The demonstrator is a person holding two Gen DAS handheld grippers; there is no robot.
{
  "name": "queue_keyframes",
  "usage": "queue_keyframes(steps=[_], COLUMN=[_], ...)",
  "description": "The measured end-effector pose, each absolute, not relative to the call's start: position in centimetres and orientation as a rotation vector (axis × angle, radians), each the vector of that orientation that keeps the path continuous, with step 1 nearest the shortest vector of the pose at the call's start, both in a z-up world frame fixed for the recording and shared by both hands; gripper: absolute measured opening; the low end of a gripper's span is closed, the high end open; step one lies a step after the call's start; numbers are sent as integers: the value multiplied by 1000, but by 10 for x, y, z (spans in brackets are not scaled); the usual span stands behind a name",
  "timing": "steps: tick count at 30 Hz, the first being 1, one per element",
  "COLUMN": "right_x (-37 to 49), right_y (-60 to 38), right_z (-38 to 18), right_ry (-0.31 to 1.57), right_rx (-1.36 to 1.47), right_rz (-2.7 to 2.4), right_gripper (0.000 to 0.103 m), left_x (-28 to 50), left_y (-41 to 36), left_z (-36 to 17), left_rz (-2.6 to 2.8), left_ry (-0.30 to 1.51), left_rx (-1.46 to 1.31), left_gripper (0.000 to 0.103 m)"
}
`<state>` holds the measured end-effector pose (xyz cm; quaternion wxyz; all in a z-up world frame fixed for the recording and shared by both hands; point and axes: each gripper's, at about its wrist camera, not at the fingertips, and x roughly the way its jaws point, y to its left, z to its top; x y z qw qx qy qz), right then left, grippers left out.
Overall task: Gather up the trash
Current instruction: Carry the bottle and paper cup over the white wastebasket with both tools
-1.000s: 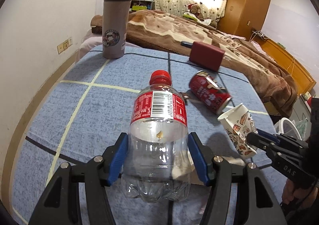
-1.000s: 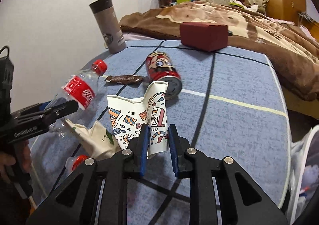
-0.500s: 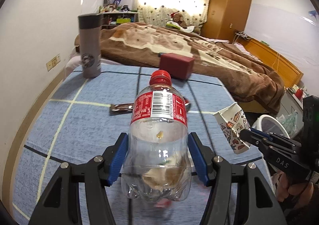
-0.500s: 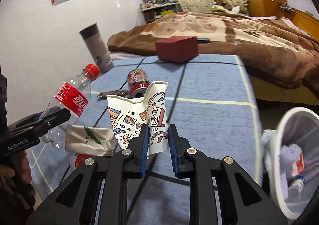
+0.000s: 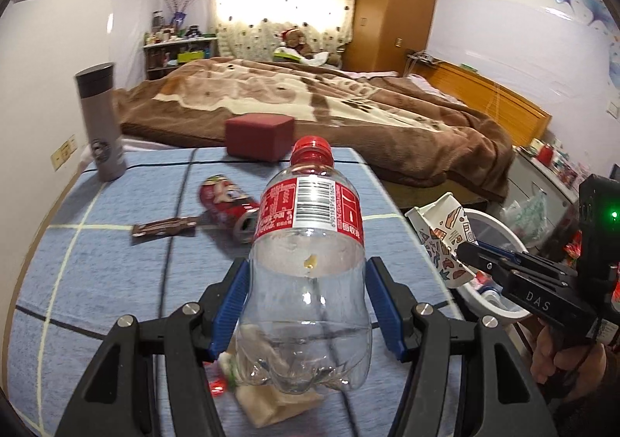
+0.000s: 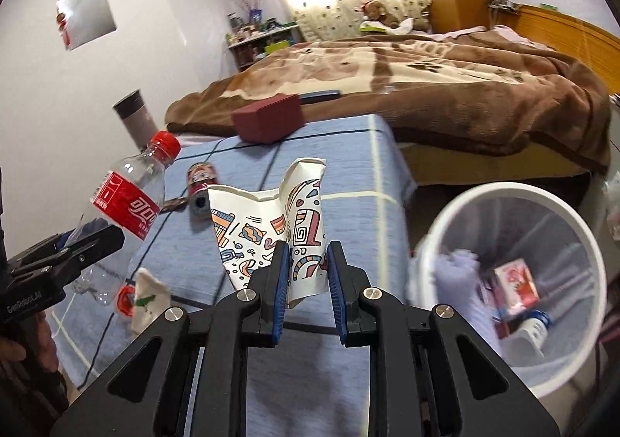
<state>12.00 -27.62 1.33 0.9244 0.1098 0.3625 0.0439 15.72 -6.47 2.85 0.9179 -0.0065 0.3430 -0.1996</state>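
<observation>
One clear plastic bottle point(image 5: 308, 282) is clamped in the left tool point(image 5: 308, 305); one crumpled paper cup point(image 6: 271, 231) is pinched in the right tool point(image 6: 308, 284), beside one white bin point(image 6: 515, 212). On the blue tabletop point(image 5: 116, 262) lie one red can point(image 5: 226, 200), one brown wrapper point(image 5: 166, 229), one maroon box point(image 5: 259, 140) and one grey flask point(image 5: 100, 123).

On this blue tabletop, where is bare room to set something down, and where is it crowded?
Free: the blue cloth tabletop left of the brown snack wrapper, and the strip between the maroon box and the near right edge. Crowded: around the crushed red can, and the crumpled paper at the near left corner.
</observation>
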Motion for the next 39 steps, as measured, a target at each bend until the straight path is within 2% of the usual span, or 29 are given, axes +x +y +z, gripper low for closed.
queue_keyframes(steps=[19, 39], right_x=[81, 71], right_y=[-369, -425], right_z=[10, -15], right_ry=[727, 807], right_rx=[280, 267], right_rz=[-140, -328], right_gripper=[21, 21], left_x=[141, 135], left_y=[-194, -294], left_z=[20, -2], left_rz=[-624, -750], left_ry=[745, 824], left_rx=[73, 126], left_gripper=[63, 64])
